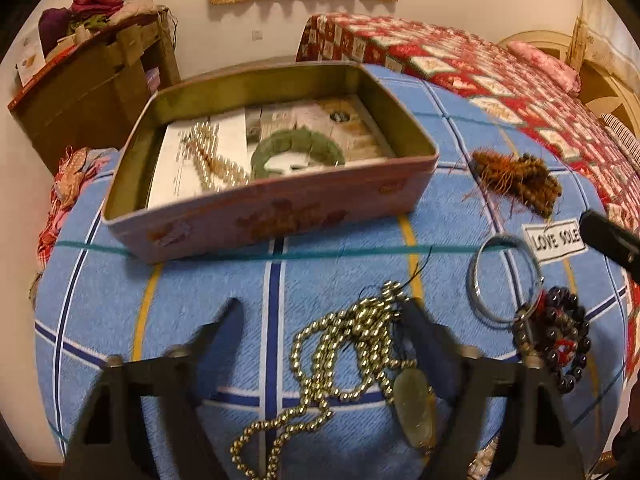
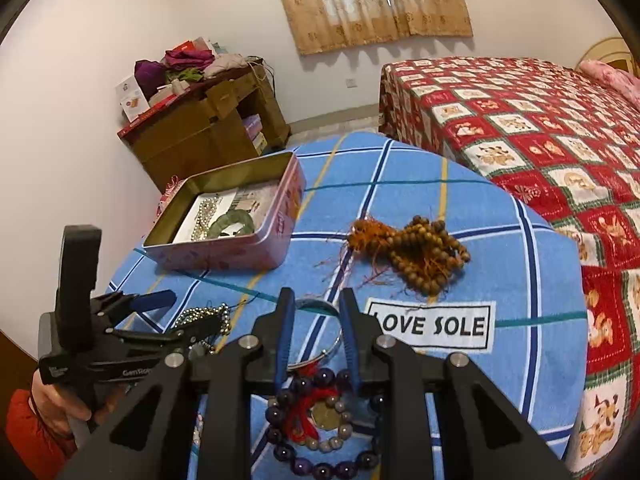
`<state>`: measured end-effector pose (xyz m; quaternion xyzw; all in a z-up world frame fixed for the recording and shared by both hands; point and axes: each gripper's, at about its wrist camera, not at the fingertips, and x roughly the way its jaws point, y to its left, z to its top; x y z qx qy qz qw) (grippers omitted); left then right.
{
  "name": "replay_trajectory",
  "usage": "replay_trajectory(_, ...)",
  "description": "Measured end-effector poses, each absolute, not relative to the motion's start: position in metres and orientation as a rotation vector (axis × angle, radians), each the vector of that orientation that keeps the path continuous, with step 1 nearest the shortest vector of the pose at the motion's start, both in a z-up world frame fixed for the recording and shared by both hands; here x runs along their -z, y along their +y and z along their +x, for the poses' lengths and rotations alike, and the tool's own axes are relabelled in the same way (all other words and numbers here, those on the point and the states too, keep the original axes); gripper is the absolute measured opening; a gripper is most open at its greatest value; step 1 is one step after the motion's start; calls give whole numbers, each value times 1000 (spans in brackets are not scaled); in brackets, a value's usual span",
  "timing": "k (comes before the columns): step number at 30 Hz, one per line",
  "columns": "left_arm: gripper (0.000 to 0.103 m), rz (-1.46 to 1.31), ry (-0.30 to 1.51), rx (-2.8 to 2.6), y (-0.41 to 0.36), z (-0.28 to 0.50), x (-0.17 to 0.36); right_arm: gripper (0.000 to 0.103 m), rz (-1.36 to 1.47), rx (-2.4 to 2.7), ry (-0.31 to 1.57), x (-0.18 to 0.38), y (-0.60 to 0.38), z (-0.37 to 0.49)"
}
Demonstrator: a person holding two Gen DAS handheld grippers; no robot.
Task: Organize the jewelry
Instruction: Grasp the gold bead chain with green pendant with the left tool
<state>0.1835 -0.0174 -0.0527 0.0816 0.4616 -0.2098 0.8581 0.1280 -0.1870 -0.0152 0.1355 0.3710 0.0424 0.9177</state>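
On the blue cloth [image 1: 320, 280], left gripper [image 1: 320, 312] spreads wide around the gold bead necklace [image 1: 344, 344], ready for the tin [image 1: 272, 216]; right gripper [image 2: 316, 296] hovers half-closed, empty, above the bracelets [image 2: 320, 428].

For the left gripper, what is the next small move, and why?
Probably close the left gripper on the gold bead necklace. Its fingers stand open on either side of the bunched chain, which lies on the blue cloth, not yet in the pink tin. The pearl strand and green bracelet are already inside.
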Motion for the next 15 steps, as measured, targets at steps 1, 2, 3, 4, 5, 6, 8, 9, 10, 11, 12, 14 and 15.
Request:
replay_trajectory(1,32,156,975,472,-17,182,52,26,280,-88,763,15,-187,127)
replay_trajectory(2,13,150,974,495,-17,181,52,26,284,-87,764,15,-187,127)
replay_trajectory(3,13,176,965,494,-18,177,53,26,288,-89,765,15,-188,127)
replay_trajectory(4,13,207,947,487,-19,173,53,26,294,-95,766,15,-188,126)
replay_trajectory(5,13,218,938,477,-19,172,52,26,297,-98,767,15,-188,126)
replay_trajectory(6,10,203,921,468,-13,169,48,26,296,-105,768,16,-186,125)
replay_trajectory(8,10,127,886,473,1,169,35,26,291,-114,769,17,-184,123)
replay_trajectory(9,10,63,850,475,14,166,22,26,292,-119,770,17,-184,122)
replay_trajectory(10,10,19,819,476,24,163,11,26,294,-124,773,18,-183,122)
replay_trajectory(11,10,-7,795,476,29,162,2,26,295,-128,777,19,-182,123)
replay_trajectory(12,10,-41,757,474,40,157,-12,26,297,-141,787,21,-180,124)
replay_trajectory(14,10,-76,704,468,54,150,-30,26,291,-168,806,24,-174,128)
replay_trajectory(15,10,-86,687,465,57,149,-37,26,285,-181,814,25,-170,131)
